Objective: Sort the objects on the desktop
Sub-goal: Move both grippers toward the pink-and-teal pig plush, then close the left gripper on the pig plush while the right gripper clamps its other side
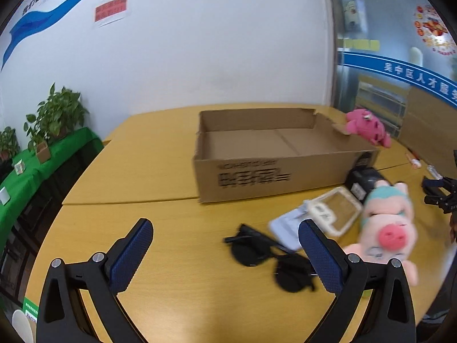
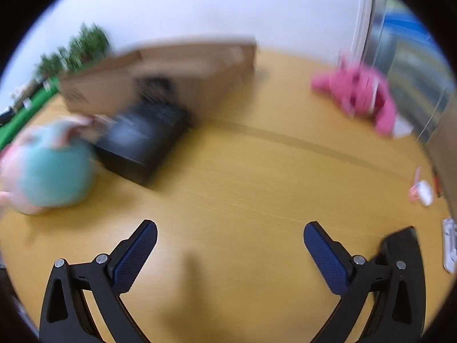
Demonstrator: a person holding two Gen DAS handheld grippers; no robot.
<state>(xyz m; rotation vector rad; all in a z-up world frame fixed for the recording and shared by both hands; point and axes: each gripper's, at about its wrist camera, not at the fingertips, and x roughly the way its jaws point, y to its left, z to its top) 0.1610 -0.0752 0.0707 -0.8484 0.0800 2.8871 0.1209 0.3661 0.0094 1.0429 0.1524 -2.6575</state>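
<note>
Office / public service centre, prob. a meeting rm. Big wooden desk w/ curved far edge, set against a white wall carrying a blue wave banner w/ Chinese slogan and a red notice. Past the desk's right edge, a glass partition w/ blue strip of Chinese text and festive stickers. Off the left edge, potted plants on a green-clothed side table.

One cardboard box, two plush toys, one pair of sunglasses, one black box
</note>
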